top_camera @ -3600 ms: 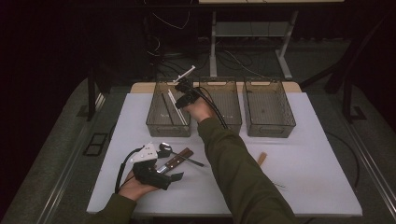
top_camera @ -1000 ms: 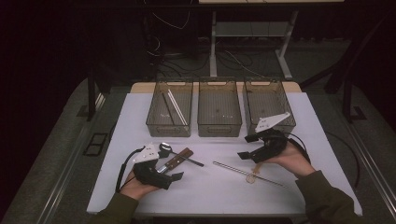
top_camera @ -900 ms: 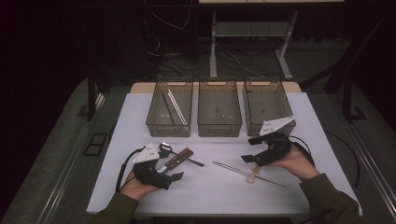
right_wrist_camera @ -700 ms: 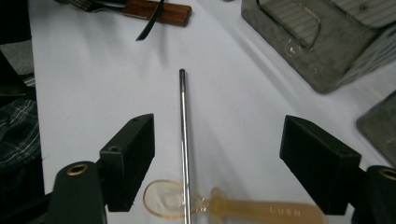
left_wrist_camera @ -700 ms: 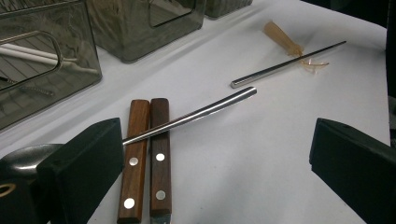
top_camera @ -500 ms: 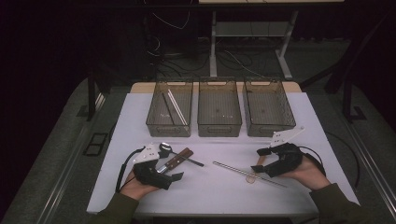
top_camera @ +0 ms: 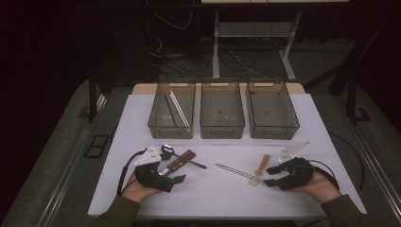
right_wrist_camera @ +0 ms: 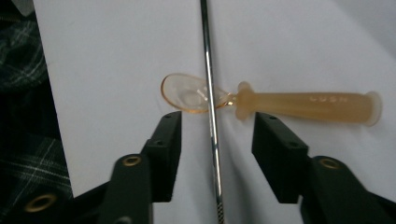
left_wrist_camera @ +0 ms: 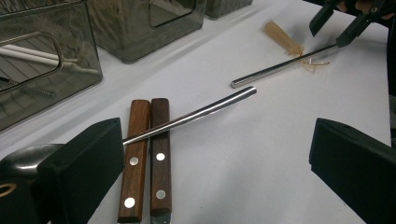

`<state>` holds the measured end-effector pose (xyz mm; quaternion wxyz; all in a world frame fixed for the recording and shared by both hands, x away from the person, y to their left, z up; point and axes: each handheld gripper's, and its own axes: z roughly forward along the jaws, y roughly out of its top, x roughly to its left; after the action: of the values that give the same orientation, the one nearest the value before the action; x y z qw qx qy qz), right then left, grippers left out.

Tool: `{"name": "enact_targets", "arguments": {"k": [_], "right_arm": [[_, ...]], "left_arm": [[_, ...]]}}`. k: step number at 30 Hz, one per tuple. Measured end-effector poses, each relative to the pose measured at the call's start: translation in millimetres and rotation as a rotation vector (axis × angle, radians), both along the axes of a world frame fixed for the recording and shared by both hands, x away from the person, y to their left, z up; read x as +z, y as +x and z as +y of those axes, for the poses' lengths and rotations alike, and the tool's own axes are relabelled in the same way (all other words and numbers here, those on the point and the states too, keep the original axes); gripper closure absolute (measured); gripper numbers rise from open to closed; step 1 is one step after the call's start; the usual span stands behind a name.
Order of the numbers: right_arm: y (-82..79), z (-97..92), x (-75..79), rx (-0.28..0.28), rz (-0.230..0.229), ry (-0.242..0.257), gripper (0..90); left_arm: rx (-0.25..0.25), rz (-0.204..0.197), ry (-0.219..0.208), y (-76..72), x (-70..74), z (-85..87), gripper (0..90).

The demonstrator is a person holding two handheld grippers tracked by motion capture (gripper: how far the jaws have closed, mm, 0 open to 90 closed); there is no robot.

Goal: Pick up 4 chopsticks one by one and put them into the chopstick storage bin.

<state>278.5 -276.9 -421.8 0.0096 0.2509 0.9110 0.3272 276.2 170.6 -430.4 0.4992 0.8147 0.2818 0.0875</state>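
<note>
Steel straw [right_wrist_camera: 209, 93] lying on the white table [top_camera: 217, 194], crossing an amber spoon [right_wrist_camera: 280, 105]. Straddling it with the right gripper [right_wrist_camera: 214, 135], jaws just closing, not yet pinching. Needing next a firm squeeze and lift; idling with the left gripper [left_wrist_camera: 215, 158] wide open.

A white table [top_camera: 142, 113] stands in a dim room on grey carpet [top_camera: 61, 156], with a dark floor plate [top_camera: 97, 145] just left of it, white desk legs [top_camera: 216, 52] and loose cables [top_camera: 170, 52] beyond its far edge, everything farther back lost in blackness.
</note>
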Motion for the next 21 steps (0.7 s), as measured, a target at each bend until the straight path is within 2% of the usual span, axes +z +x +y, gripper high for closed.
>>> {"name": "enact_targets", "arguments": {"k": [5, 10, 12, 17, 21], "right_arm": [[-3.2, 5.7, -4.8, 0.024, 0.003, -0.057, 64.0], [-2.1, 8.1, -9.0, 0.05, -0.006, -0.101, 69.1], [-2.1, 8.9, -9.6, 0.053, 0.002, -0.1, 71.5], [0.0, 9.7, -12.0, 0.071, -0.025, -0.139, 74.2], [0.2, 9.9, -11.9, 0.076, -0.033, -0.147, 76.6]], "left_arm": [[-0.001, -0.001, 0.001, -0.5, 0.2, -0.4, 1.9], [-0.002, -0.001, 0.001, -0.5, 0.3, -0.2, 2.0], [-0.002, -0.001, 0.002, -0.5, 0.2, -0.4, 2.0], [-0.002, -0.001, 0.001, -0.6, 0.4, -0.3, 2.1], [-0.003, -0.002, 0.001, -0.6, 0.3, -0.4, 2.1]]}}
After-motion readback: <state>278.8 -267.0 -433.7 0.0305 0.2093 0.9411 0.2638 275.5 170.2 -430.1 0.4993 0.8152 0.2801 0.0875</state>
